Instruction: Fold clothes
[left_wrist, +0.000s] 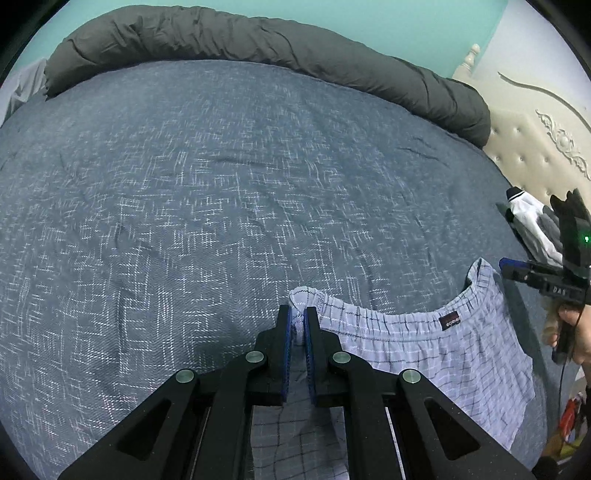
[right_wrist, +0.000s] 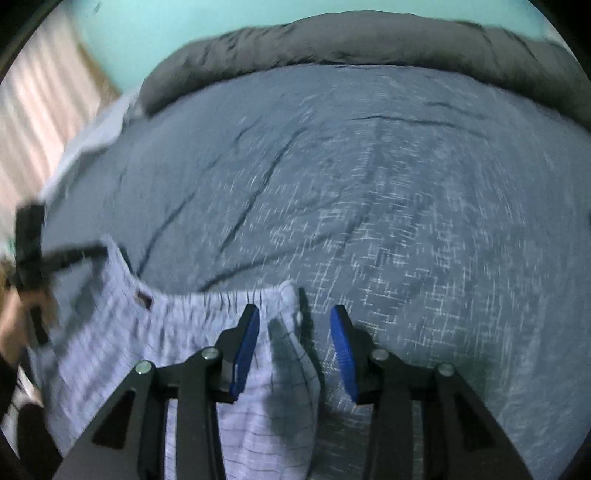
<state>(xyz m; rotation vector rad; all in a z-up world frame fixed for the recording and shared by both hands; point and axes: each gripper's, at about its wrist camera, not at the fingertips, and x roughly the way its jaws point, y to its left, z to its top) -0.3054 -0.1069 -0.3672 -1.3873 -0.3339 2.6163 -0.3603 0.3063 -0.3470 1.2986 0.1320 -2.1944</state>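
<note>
left gripper (left_wrist: 298, 314) clamps one waistband corner of the checked shorts (left_wrist: 424, 354), which lie on the bed (left_wrist: 221, 184) near its front edge. right gripper (right_wrist: 293, 314) jaws wide apart over the other corner, holding nothing. no fold made yet imo; whole job left.

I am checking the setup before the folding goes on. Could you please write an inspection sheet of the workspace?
Surface: bed with a blue-grey patterned cover, a few creases.
Job's things: light checked shorts with elastic waistband, at the near edge of the bed.
Clutter: small pile of white, black and grey clothes near the headboard side; rolled dark grey duvet along the far edge.
Grippers: left gripper shut on a waistband corner; right gripper open, over the other end.
Cables: thin black cable hanging by the right hand.
Surroundings: teal wall, cream tufted headboard.
</note>
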